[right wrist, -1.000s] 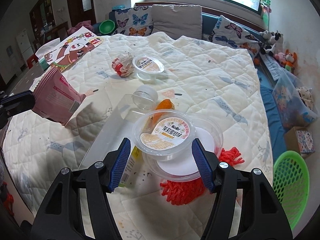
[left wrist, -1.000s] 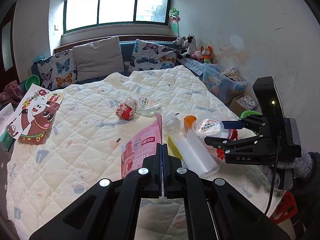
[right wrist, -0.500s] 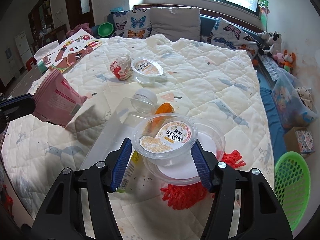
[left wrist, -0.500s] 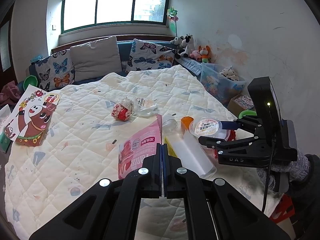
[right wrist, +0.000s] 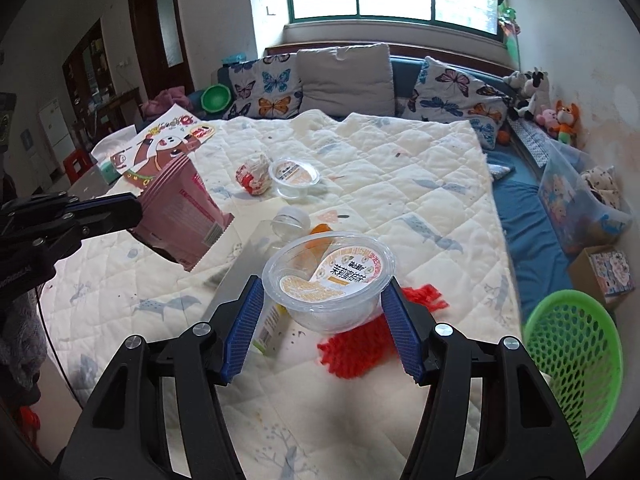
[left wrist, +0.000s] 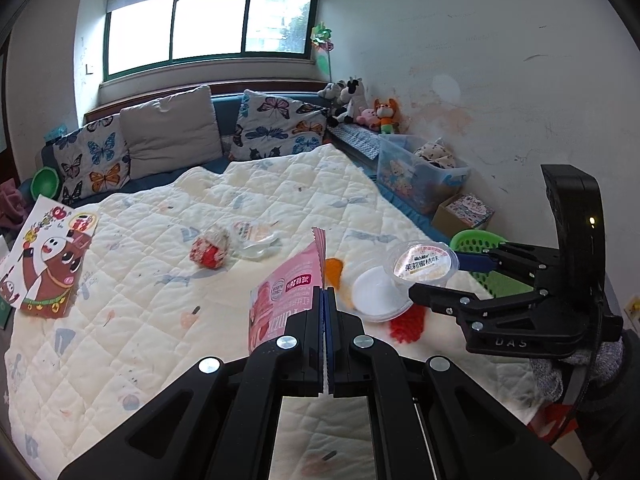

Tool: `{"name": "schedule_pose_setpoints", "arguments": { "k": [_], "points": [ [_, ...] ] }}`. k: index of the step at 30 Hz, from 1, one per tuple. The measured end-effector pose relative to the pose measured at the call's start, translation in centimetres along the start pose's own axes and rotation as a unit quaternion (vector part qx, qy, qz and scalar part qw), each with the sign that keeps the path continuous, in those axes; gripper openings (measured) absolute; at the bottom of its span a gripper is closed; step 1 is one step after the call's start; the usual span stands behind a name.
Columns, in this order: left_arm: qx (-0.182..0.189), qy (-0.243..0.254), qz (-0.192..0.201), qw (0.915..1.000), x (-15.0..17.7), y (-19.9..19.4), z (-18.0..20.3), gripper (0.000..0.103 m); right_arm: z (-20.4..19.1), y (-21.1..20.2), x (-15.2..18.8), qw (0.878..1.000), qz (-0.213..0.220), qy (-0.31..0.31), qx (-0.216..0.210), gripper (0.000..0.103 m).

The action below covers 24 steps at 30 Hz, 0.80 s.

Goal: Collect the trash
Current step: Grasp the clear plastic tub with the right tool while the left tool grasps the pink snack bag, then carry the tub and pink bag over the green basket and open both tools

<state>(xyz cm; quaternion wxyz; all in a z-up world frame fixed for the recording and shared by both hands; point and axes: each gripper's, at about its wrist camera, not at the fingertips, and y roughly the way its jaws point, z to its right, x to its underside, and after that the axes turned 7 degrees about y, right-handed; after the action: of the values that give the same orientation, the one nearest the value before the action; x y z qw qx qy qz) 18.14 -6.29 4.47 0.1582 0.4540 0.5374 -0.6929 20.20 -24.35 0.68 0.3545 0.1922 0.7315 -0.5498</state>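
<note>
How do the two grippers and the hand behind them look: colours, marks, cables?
Both grippers, left and right, are black angular frames with silver screws and ribbed blue fingers. The right one bears pale letters "DAS", a black cable and a small lit lamp. The hand wears a grey knitted glove.

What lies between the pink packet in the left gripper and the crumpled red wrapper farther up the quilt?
Only bare quilt. In the left wrist view, nothing sits between the pink packet and the crumpled red wrapper; the right wrist view agrees.

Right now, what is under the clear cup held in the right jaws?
Below the clear cup lie a red knitted piece, a clear bottle and the quilt. What lies directly beneath the cup is hidden.
</note>
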Motion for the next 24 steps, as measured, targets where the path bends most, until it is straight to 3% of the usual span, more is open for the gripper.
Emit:
{"name": "schedule_pose_setpoints", "arguments": {
  "k": [13, 24],
  "points": [
    [0.070, 0.038, 0.008, 0.9968, -4.4, 2.3, 7.1, 0.001, 7.0, -5.0, 2.9, 0.997, 0.015, 0.052, 0.054, 0.061],
    [0.122, 0.072, -0.003, 0.9899, -7.0, 5.8, 14.2, 0.001, 15.3, -8.5, 6.1, 0.985, 0.019, 0.114, 0.124, 0.061]
  ]
}}
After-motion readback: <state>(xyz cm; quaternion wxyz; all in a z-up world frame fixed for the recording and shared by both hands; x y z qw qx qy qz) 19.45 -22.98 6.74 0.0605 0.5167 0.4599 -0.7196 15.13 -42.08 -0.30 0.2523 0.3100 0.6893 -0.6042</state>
